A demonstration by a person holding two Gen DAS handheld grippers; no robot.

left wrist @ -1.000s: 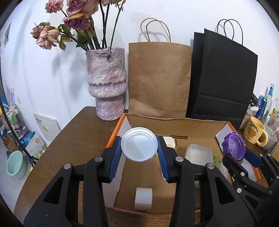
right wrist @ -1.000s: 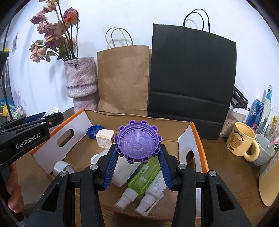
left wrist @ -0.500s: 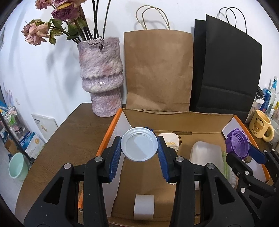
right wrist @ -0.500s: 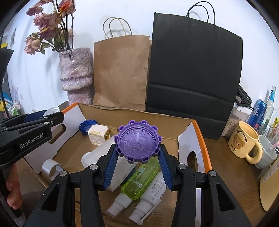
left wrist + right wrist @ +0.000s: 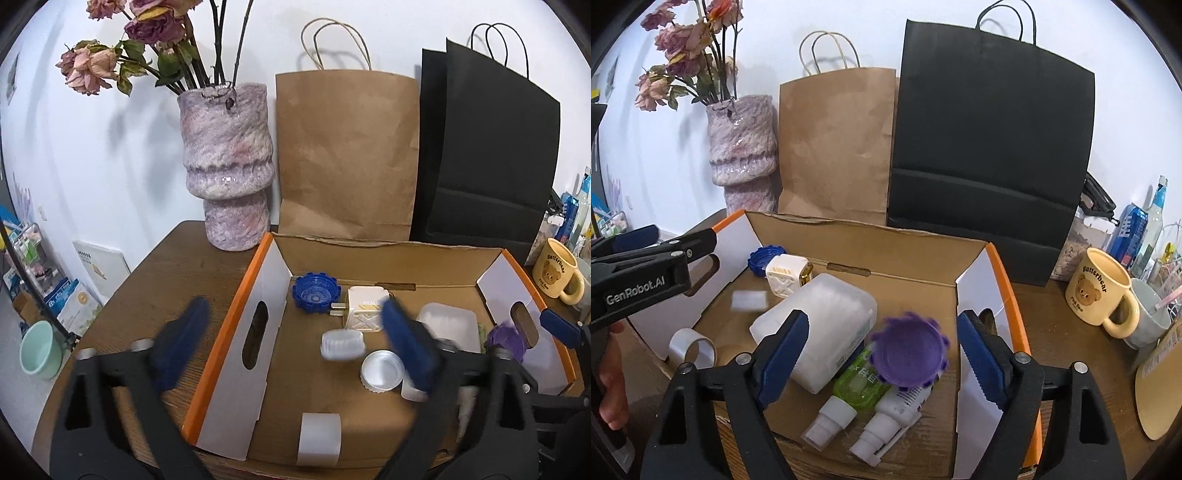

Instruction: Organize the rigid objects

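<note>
Both grippers hover over an open cardboard box (image 5: 236,325) (image 5: 975,280). My left gripper (image 5: 295,343) is open, its jaws blurred. A white lid (image 5: 342,344) is blurred in mid-air between them, above the box floor; it also shows in the right wrist view (image 5: 749,299). A second white lid (image 5: 382,370) lies on the floor. My right gripper (image 5: 882,354) is open. A purple notched cap (image 5: 908,353) is blurred between its jaws, over the bottles; it also shows in the left wrist view (image 5: 506,338).
In the box lie a blue cap (image 5: 316,292), a white charger plug (image 5: 364,308), a white plastic case (image 5: 820,325), a green bottle (image 5: 857,387), a white bottle (image 5: 894,406) and a tape roll (image 5: 319,439). Behind stand a vase (image 5: 227,162), a brown bag (image 5: 347,155), a black bag (image 5: 990,155). A bear mug (image 5: 1100,291) stands right.
Both grippers have opened. The white lid has left the left jaws and the purple cap has left the right jaws; both are falling into the box.
</note>
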